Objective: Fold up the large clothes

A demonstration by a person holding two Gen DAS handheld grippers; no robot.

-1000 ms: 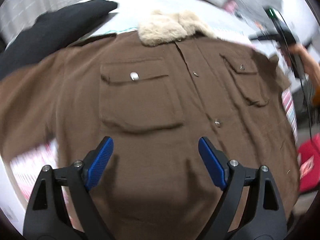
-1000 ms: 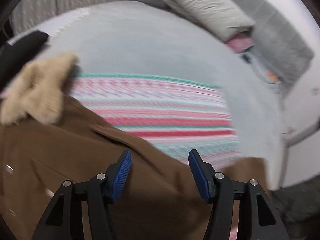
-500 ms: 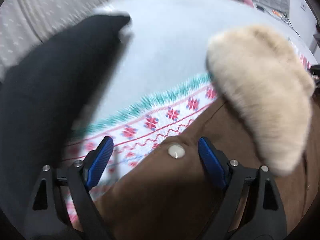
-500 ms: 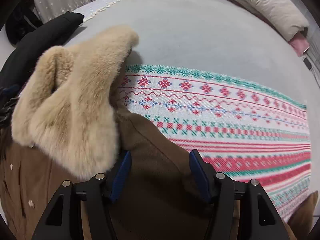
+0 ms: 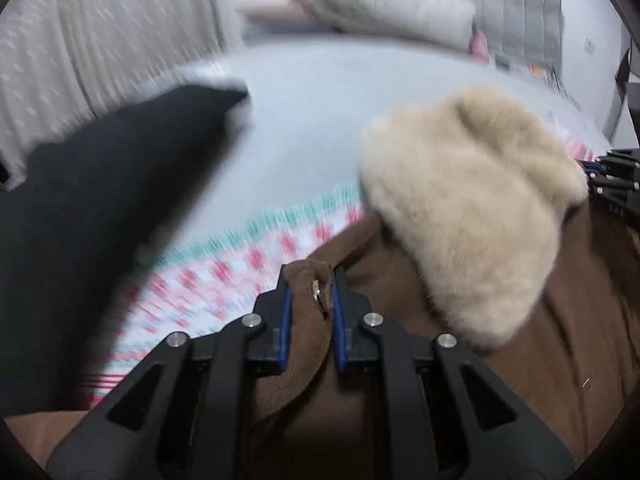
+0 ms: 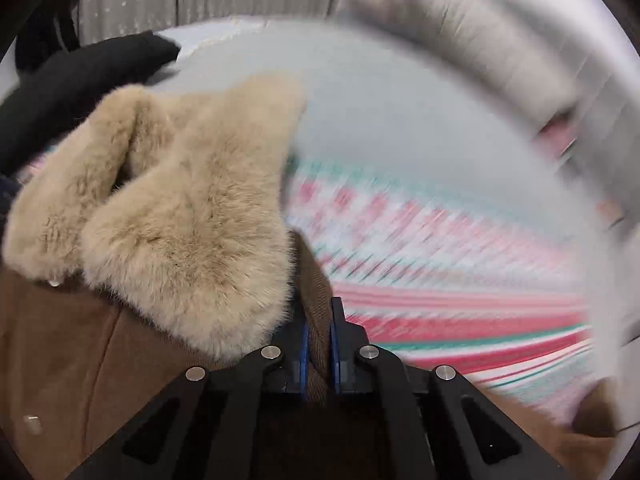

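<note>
Between the blue pads of the left tongs [image 5: 309, 298] a fold of the brown coat [image 5: 560, 340] is pinched tight, a metal snap [image 5: 316, 291] showing in the bunched cloth at the tips. The right tongs [image 6: 317, 330] are likewise clamped on a ridge of the coat [image 6: 80, 360], the cloth standing up between the pads. Just right of the left tongs, and just left of the right ones, sits the cream fur collar [image 5: 472, 208] of the coat, its pile touching the right tongs' left finger in the right wrist view [image 6: 172, 216]. The coat spreads under and behind both tongs. Past the tips lies a patterned blanket [image 5: 224, 276] in red, white and teal, blurred in both views [image 6: 440, 280], and beyond it the grey bed [image 5: 312, 112]. A black garment [image 5: 100, 208] lies on the bed to the far left of the left tongs. Furthest off are a pale pillow [image 5: 380, 4] and a grey curtain [image 5: 100, 40]. At the right edge of the left wrist view part of the right tongs [image 5: 616, 184] shows beside the collar.
</note>
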